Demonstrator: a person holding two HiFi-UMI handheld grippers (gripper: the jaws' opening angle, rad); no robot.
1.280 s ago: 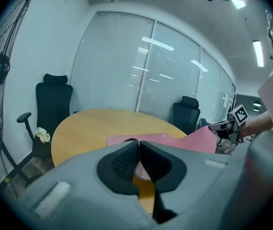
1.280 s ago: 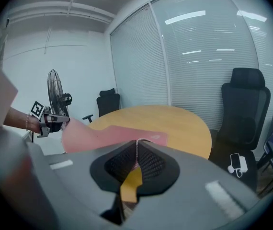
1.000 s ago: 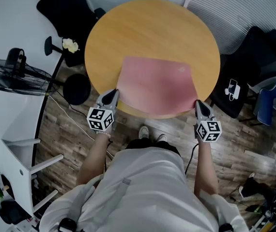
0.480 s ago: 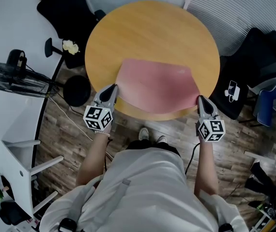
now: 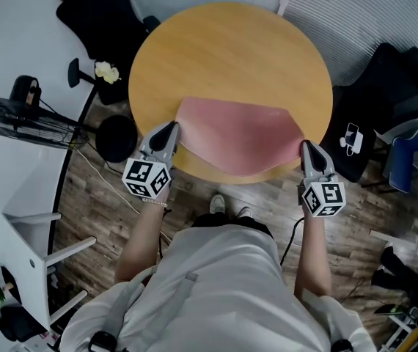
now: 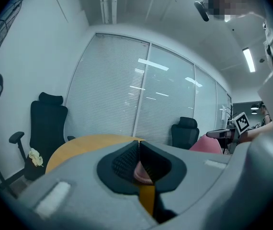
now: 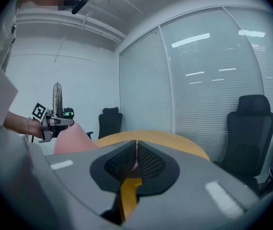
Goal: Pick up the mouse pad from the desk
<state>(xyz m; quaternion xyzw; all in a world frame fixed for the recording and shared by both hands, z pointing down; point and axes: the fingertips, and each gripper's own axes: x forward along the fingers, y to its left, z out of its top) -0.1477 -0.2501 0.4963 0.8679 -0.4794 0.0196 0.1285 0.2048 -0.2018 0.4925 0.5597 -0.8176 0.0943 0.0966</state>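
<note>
A: We see the round light-wood table [image 5: 231, 50]. Over its near part lies the soft pink rectangular mouse pad [image 5: 238, 134], with its near corners raised and its near edge sagging between them, past the table's rim.

B: We read both tools as pinched tight. The grey left gripper [image 5: 171, 130] is clamped on the pad's near left corner and the grey right gripper [image 5: 306, 149] on its near right corner. Each gripper view shows a sliver of pink between the closed pads.

A: What do we fear from here?

B: The bite looks shallow to us, only the corner tips. If our two hands pull apart, or one rises faster than the other, the limp sheet could slip out of one pair of jaws and swing down from the other. A far edge dragging across the wood could tug it loose too.

A: And what can't we settle?

B: We can't tell whether the far edge rests on the table or hangs clear of it. We also can't tell how deep each corner sits between the jaws.
</note>
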